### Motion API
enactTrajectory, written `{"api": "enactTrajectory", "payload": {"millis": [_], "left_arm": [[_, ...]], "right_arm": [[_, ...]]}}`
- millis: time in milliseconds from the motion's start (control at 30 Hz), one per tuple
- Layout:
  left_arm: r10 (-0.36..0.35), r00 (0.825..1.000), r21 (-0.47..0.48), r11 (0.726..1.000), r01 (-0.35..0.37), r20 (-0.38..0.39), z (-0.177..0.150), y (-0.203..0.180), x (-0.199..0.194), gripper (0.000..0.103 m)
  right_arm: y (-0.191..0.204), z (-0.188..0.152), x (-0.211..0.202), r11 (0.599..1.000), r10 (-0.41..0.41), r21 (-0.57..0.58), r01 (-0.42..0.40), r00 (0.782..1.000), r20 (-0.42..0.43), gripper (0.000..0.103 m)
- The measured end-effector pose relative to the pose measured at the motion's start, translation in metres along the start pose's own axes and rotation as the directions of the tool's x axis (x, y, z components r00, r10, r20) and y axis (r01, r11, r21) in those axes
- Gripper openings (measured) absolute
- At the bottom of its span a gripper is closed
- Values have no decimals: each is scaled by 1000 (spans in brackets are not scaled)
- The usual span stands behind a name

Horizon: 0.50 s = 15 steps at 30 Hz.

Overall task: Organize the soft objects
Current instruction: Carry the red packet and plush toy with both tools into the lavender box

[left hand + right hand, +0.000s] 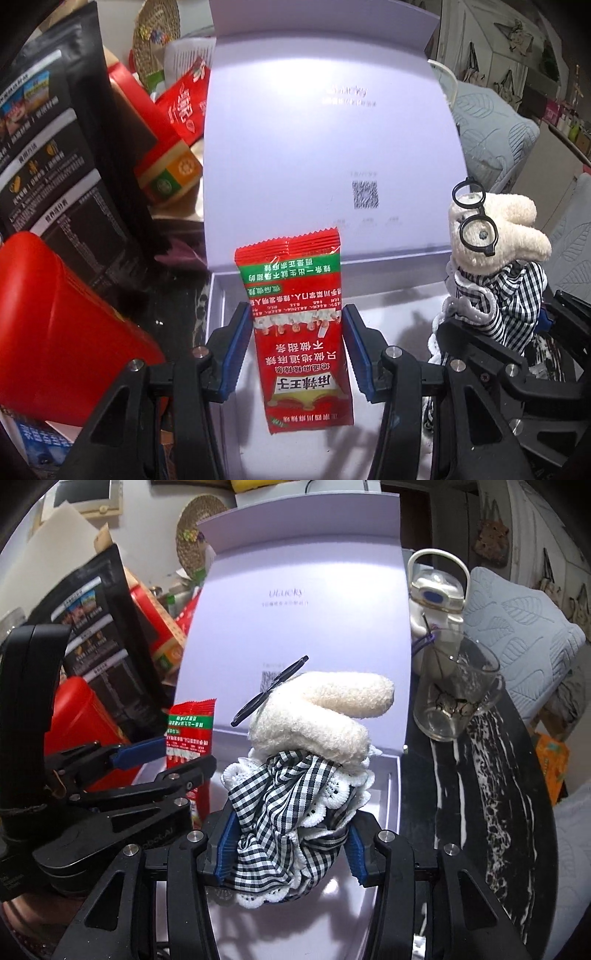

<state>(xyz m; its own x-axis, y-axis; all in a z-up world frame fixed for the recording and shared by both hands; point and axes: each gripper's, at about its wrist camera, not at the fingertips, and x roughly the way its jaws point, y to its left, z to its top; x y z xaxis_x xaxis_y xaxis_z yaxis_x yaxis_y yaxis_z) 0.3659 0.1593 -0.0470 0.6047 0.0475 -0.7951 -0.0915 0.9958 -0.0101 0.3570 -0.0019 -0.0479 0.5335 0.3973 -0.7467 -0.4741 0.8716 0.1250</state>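
A red snack packet [299,332] with a green band stands upright between the blue pads of my left gripper [295,308], which is shut on its sides. It hangs over the open white box [218,295], in front of the raised lid [314,129]. My right gripper [291,816] is shut on the checked dress of a cream plush toy [314,716] with black round glasses [269,690], also above the box's tray [397,786]. The two grippers are side by side: the left gripper [181,757] with the packet [188,731] shows in the right wrist view, and the toy [495,229] in the left wrist view.
Left of the box stand a black food bag [48,155], a red container [62,332] and red cartons [166,147]. Right of it, on the black marbled table [480,794], are a glass cup [454,701] and a white handled bottle [436,594]. A grey quilted cushion [524,638] lies beyond.
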Motion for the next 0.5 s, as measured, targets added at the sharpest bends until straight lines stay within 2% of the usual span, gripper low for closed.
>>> {"api": "enactTrajectory", "payload": {"millis": [167,500], "left_arm": [[13,999,6,1000,-13,-43,-4,-1,11,49],[62,993,15,998,-61,-98,-4,-7,19,49]], "right_arm": [[-1,-4,11,1000,-19,1,19,999,-49,48],[-9,-10,30,998,-51,23,55,988,-145,56]]}}
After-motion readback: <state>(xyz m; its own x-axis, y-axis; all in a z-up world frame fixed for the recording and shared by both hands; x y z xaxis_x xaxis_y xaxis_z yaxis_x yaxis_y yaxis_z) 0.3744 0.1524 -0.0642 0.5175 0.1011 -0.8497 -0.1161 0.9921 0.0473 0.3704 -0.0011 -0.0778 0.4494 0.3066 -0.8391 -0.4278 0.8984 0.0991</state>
